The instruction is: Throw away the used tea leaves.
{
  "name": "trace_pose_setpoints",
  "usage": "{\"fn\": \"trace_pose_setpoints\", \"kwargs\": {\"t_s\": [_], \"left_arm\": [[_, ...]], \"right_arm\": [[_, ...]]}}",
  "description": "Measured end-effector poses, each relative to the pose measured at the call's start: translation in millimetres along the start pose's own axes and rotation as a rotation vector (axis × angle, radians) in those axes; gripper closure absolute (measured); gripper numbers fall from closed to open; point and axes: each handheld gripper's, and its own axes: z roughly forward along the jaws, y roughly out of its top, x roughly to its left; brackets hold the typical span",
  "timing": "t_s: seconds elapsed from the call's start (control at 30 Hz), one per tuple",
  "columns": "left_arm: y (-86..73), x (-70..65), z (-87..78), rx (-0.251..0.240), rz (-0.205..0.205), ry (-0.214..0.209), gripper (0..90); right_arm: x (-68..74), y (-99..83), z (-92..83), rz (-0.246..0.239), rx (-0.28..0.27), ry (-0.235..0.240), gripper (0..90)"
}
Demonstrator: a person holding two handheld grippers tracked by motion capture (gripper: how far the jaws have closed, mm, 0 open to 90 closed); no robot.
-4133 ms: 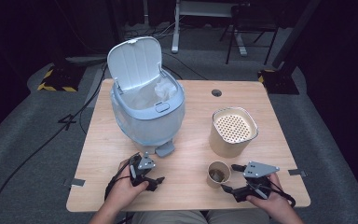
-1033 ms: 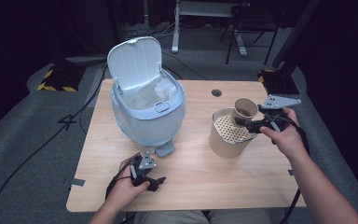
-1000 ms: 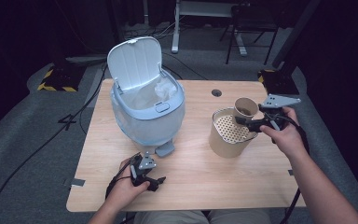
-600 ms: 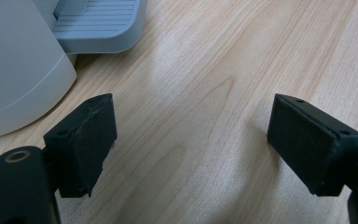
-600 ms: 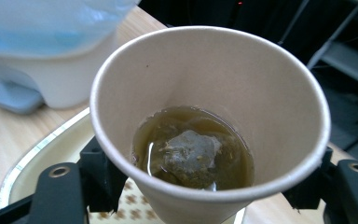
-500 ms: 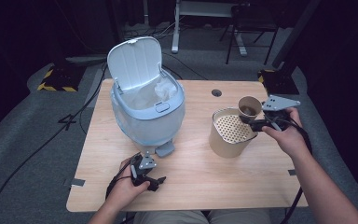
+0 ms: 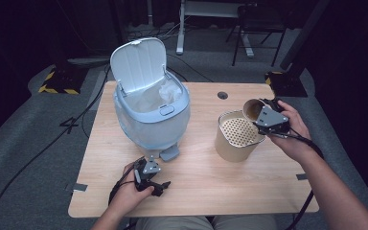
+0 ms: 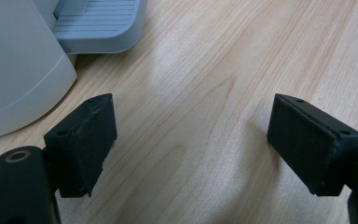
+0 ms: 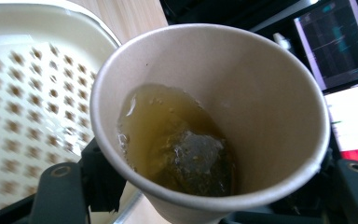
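Paper cup (image 7: 253, 109): lifted from the bench's near edge, where it stood four seconds ago, and now tipped over the far right rim of the strainer tub (image 7: 238, 135), mouth toward the perforated insert. Tilted further than a second ago. Clamped between the fingers of the right gripper (image 7: 263, 116), closed a little tighter in the last second, cup wall between them.

Judged step: draining. Liquid on the verge of pouring through the holes; tea bag to follow, or to be kept for the bin.

Left gripper (image 7: 162, 184): resting near the bench's near left edge, unmoved across the earlier frames. Fingers (image 8: 81, 140) well apart, nothing between them.

Pedal bin (image 7: 151, 115): toward the far left corner, lid up, liner visible. Unchanged.

Per view:
- High view: overall layout; cup against tub rim, bin open, both hands placed. Cup contents barely legible.
- Right gripper view: cup interior (image 9: 209, 116), amber liquid pooled toward the lower lip, soaked tea bag (image 9: 193, 161) lying in it; insert holes (image 9: 23, 112) beyond. No liquid over the lip yet.
- Left gripper view: bare wood grain of the bench (image 8: 205, 93), bin pedal (image 8: 98, 25) and bin wall at upper left.
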Motion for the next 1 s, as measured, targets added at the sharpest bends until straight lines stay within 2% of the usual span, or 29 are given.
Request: {"fn": "trace_pose_setpoints", "kwargs": {"t_s": [0.07, 0.1, 0.13, 0.17, 0.23, 0.3, 0.33, 0.37, 0.5, 0.57, 0.6, 0.63, 0.67, 0.73, 0.8, 0.83, 0.87, 0.9, 0.93, 1.0], "left_arm": [[0.0, 0.0, 0.0, 0.000, 0.000, 0.000, 16.3], [0.0, 0.0, 0.0, 0.000, 0.000, 0.000, 16.3], [0.0, 0.0, 0.0, 0.000, 0.000, 0.000, 16.3], [0.0, 0.0, 0.0, 0.000, 0.000, 0.000, 16.3], [0.0, 0.0, 0.0, 0.000, 0.000, 0.000, 16.3], [0.0, -0.1, -0.1, 0.001, -0.001, 0.000, 16.3], [0.0, 0.0, -0.1, 0.001, -0.001, 0.000, 16.3], [0.0, 0.0, -0.1, 0.002, -0.001, 0.000, 16.3], [0.0, -0.1, -0.1, 0.001, -0.001, 0.000, 16.3], [0.0, -0.1, -0.1, 0.001, -0.001, 0.000, 16.3], [0.0, -0.1, -0.1, 0.001, -0.001, 0.000, 16.3], [0.0, -0.1, -0.1, 0.001, -0.001, 0.000, 16.3], [0.0, -0.2, -0.1, 0.001, -0.001, 0.000, 16.4], [0.0, -0.2, -0.1, 0.001, -0.001, 0.000, 16.4], [0.0, 0.0, 0.0, 0.000, 0.001, 0.000, 16.4], [0.0, 0.0, 0.0, 0.000, 0.001, 0.000, 16.4], [0.0, -0.1, -0.1, 0.001, 0.000, 0.000, 16.4], [0.0, -0.2, -0.1, 0.001, -0.001, 0.000, 16.4], [0.0, -0.1, -0.1, 0.001, 0.000, 0.000, 16.4], [0.0, -0.1, 0.0, 0.000, 0.000, 0.000, 16.4]], "right_arm": [[1.2, 2.2, -0.3, -0.058, 0.022, -0.030, 29.9], [2.3, 4.2, -0.5, -0.128, 0.048, -0.061, 30.0], [2.3, 4.2, -0.5, -0.128, 0.048, -0.061, 30.0], [3.7, 5.9, -0.4, -0.198, 0.075, -0.093, 30.0], [5.7, 7.1, -0.3, -0.243, 0.096, -0.104, 30.0], [8.3, 9.0, -0.2, -0.321, 0.121, -0.130, 30.0], [8.3, 9.0, -0.2, -0.321, 0.121, -0.130, 30.0], [10.2, 10.0, 0.0, -0.352, 0.135, -0.145, 30.0], [17.8, 13.1, 2.6, -0.510, 0.203, -0.215, 30.1], [19.1, 13.6, 3.4, -0.565, 0.225, -0.233, 30.1], [20.1, 14.3, 3.5, -0.627, 0.242, -0.264, 30.1], [20.1, 14.3, 3.5, -0.627, 0.242, -0.264, 30.1], [22.6, 15.4, 3.6, -0.713, 0.260, -0.306, 30.2], [25.0, 16.9, 3.6, -0.798, 0.286, -0.346, 30.3], [28.1, 18.4, 4.2, -0.919, 0.324, -0.399, 30.3], [29.1, 18.9, 4.6, -0.964, 0.338, -0.416, 30.3], [29.1, 18.9, 4.6, -0.964, 0.338, -0.416, 30.3], [30.0, 19.1, 5.2, -1.002, 0.349, -0.432, 30.4], [31.7, 19.7, 5.7, -1.072, 0.372, -0.462, 30.5], [33.7, 20.2, 5.9, -1.140, 0.393, -0.491, 30.6]]}}
